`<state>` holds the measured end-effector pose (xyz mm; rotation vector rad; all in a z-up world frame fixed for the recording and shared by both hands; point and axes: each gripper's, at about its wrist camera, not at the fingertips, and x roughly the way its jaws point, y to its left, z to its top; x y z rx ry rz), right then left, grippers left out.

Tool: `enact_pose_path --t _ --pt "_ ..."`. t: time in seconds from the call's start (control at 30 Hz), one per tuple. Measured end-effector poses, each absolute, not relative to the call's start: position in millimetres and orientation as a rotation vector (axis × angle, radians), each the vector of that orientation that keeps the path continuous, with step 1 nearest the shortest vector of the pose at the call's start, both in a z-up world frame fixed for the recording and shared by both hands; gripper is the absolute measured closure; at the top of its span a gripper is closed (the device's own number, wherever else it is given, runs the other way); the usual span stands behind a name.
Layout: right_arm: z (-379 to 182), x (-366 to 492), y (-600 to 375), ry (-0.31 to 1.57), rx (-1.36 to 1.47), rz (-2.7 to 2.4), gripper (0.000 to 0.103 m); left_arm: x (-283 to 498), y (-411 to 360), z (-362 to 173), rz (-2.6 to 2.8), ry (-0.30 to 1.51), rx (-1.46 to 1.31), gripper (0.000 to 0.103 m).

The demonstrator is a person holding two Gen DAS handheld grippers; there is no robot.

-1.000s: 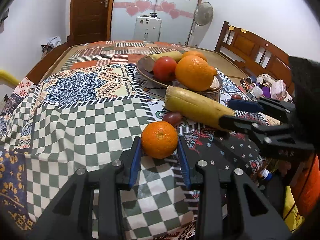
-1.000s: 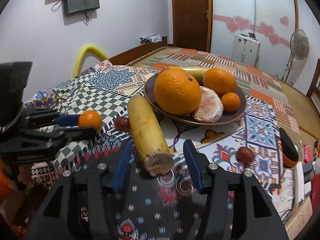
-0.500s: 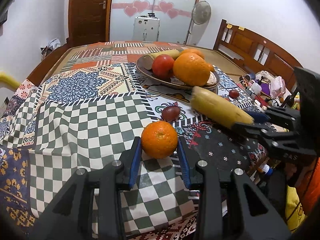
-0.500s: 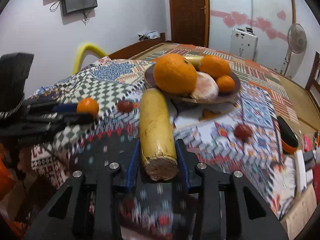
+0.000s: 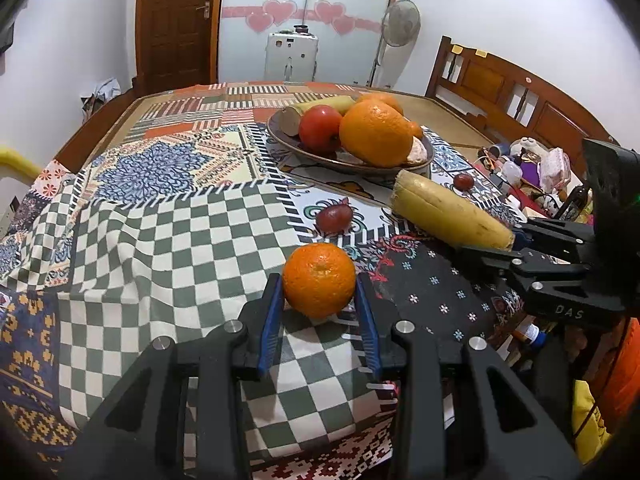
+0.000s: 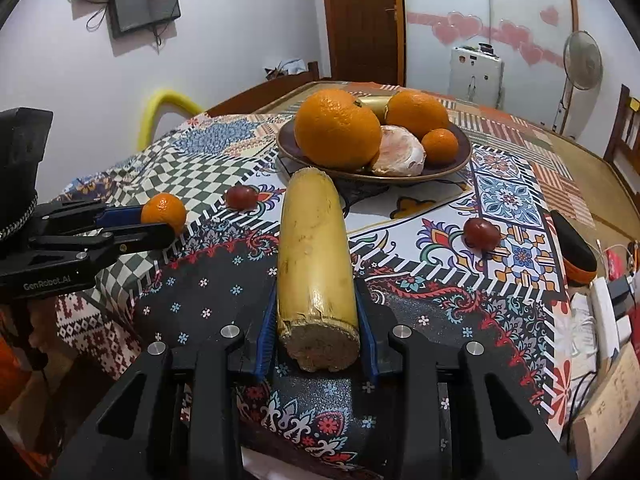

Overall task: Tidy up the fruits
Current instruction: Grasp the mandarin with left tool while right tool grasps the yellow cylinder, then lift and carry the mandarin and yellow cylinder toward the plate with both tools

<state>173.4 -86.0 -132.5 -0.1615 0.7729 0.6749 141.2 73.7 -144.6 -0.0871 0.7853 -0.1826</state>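
In the left wrist view a small orange (image 5: 319, 280) sits just over the checked cloth, and my left gripper (image 5: 318, 292) is shut on it, with a blue pad on each side. My right gripper (image 6: 316, 304) is shut on the cut end of a thick yellow banana piece (image 6: 314, 248), whose far end points at the brown fruit bowl (image 6: 460, 164). From the left wrist the same banana piece (image 5: 444, 212) shows to the right, held by the right gripper (image 5: 516, 240). From the right wrist the small orange (image 6: 164, 212) shows at the left gripper (image 6: 160, 224).
The fruit bowl (image 5: 280, 136) holds a large orange, a red fruit, a peeled citrus and other fruits. Two dark red small fruits (image 6: 241, 197) (image 6: 481, 234) lie on the patterned cloth. Bottles, a power strip (image 6: 604, 320) and clutter crowd the right table edge.
The right gripper's jaws closed on the banana piece, which swung away from the bowl toward the table's right edge. The left gripper kept its hold on the small orange.
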Motion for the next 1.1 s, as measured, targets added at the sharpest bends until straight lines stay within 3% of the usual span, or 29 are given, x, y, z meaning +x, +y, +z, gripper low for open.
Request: enact_pose_path --t 0.37,1.1 --pt "-103 163 -97 0.641 -0.149 0.654 0.071 147 70 -140 -0.188 0.773 -0.091 0.067" --pt "-141 159 -105 0.742 -0.122 0.642 0.071 147 65 -139 -0.187 0.766 -0.068 0.067"
